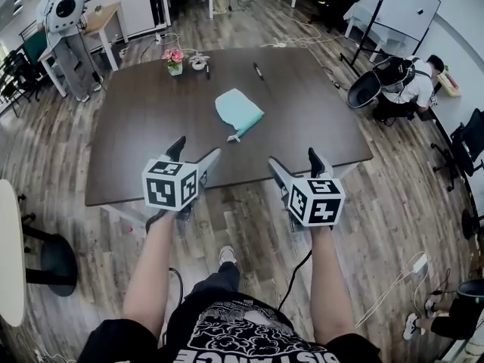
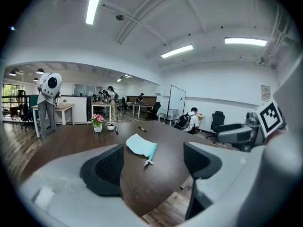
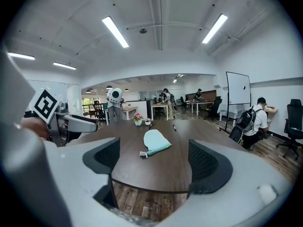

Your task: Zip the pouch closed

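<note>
Pouch (image 1: 239, 112) at centre of table (image 1: 136, 127), flowers (image 1: 174, 56) behind it, leftward

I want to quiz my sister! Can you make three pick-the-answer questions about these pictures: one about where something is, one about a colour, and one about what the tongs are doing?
1. Where is the pouch?
A. on the floor
B. on the table
C. on a chair

2. What colour are the flowers?
A. pink
B. blue
C. yellow

3. The left tongs and right tongs are:
A. both open and empty
B. both shut on the pouch
C. both shut on a pen

Answers:
1 B: the pouch lies near the middle of the table.
2 A: the petals are pink.
3 A: each pair gapes with nothing between.
</note>
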{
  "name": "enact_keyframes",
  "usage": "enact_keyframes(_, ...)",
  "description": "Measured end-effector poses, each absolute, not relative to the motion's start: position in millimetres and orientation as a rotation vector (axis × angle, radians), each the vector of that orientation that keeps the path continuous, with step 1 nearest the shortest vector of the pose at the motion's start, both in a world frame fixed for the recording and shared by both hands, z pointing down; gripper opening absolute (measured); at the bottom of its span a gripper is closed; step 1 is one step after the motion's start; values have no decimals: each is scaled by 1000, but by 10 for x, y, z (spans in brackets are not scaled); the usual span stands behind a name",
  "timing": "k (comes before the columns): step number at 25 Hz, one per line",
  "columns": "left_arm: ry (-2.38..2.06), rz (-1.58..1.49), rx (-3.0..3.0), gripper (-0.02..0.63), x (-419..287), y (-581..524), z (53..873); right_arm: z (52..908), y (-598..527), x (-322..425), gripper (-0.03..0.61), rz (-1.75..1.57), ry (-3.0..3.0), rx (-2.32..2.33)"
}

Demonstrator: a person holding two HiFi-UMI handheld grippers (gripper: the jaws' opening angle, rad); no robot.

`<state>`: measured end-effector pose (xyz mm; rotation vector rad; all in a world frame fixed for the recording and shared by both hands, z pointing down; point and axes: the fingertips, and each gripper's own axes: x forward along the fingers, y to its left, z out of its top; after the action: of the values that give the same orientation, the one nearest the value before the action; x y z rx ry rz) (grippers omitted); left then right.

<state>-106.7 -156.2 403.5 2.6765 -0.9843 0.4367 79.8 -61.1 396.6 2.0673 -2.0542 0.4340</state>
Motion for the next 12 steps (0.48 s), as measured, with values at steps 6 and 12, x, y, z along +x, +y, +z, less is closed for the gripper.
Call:
enact_keyframes(6, -975, 447, 2662, 397, -1000, -2066, 4064, 3961, -1170, 857, 440, 455, -2044, 2044)
enact_keyframes(12, -963, 454, 2649, 397, -899, -2493, 4150, 4035, -1607, 950, 440, 473, -2030, 2034)
